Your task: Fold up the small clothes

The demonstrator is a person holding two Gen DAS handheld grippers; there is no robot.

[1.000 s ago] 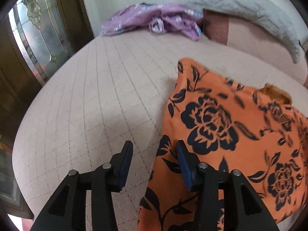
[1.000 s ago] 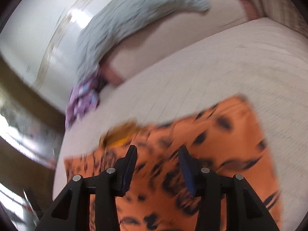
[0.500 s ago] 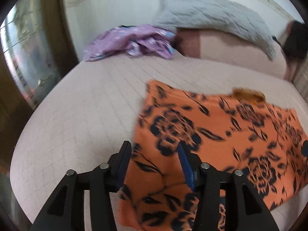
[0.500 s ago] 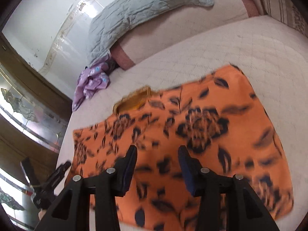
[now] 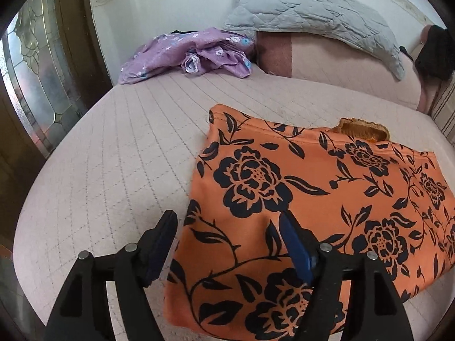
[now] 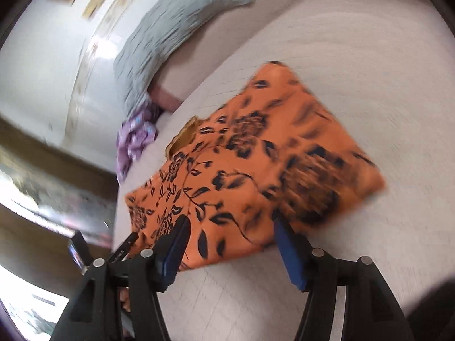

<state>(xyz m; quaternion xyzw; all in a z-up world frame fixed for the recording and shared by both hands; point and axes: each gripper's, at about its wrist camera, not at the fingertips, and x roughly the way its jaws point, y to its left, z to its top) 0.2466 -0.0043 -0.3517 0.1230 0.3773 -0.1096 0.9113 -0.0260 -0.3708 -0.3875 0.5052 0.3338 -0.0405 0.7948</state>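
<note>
**Orange garment flat on the bed, both claws apart**

The orange floral garment (image 5: 327, 199) lies flat on the quilted bed (image 5: 113, 156). The left claw (image 5: 227, 244) hovers over its near left corner, jaws apart, gripping nothing. The right claw (image 6: 229, 244) hangs above the opposite near edge, likewise spread wide. A purple garment (image 5: 187, 51) sits crumpled beside the grey pillow (image 5: 312, 14).

The left gripper (image 5: 227, 244) is hovering with its fingers (image 5: 294, 251) spread wide over the near corner of the orange flowered garment (image 5: 307, 199) lying flat on the bed (image 5: 113, 156), while a purple garment (image 5: 193, 51) is sitting crumpled beside the grey pillow (image 5: 312, 17).
</note>
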